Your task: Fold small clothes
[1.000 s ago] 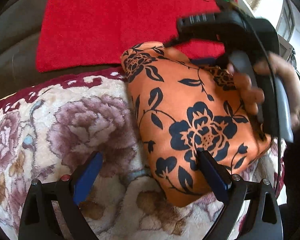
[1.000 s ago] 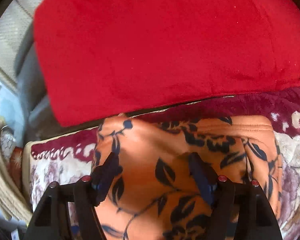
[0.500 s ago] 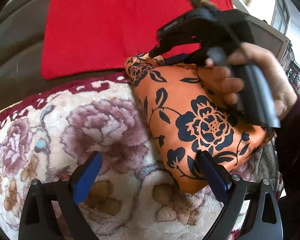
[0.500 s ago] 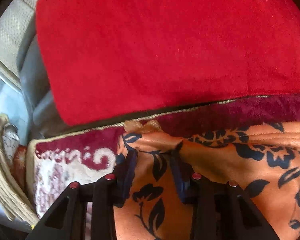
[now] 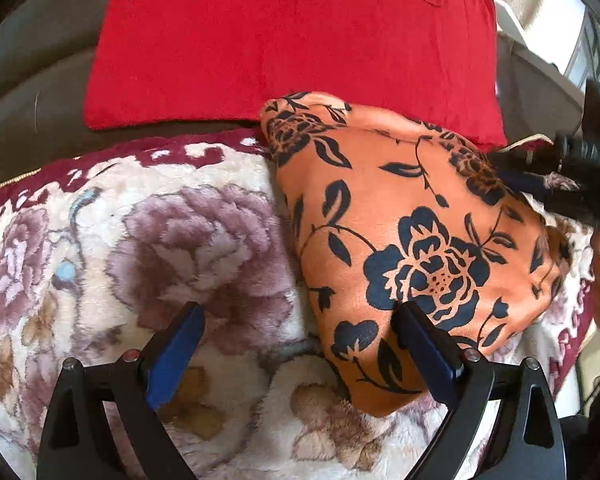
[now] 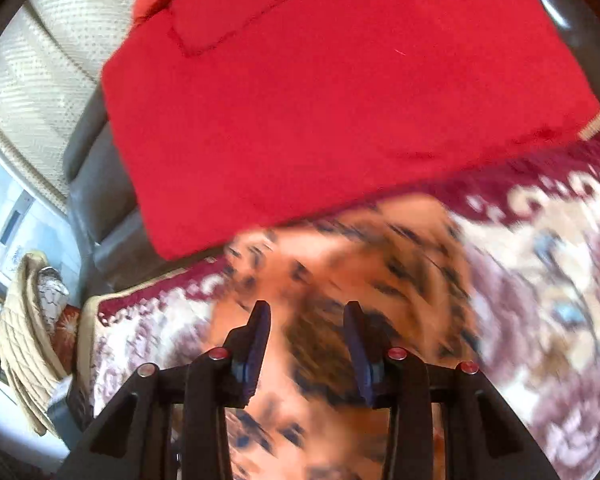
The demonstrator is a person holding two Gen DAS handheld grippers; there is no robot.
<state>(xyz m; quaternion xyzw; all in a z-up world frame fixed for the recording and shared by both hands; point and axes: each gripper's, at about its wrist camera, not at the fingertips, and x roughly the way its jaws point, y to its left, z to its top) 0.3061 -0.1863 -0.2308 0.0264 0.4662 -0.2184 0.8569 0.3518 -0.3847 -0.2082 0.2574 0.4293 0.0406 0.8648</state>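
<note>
The orange floral garment (image 5: 412,240) lies folded on the floral blanket (image 5: 140,240); our left gripper (image 5: 300,340) gapes wide, right finger (image 5: 424,344) resting on it. From the right wrist, our right gripper (image 6: 306,332) stands narrow above the blurred garment; whether it grips cloth, we cannot tell.

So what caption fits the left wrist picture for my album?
Open left gripper hovering at the edge of a folded orange flowered garment on a floral blanket.

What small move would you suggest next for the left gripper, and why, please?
Probably ease the left gripper down onto the orange floral garment at its near edge: its fingers stand open, one over the garment, the other over the blanket, so that edge already lies between them for a pinch.
</note>
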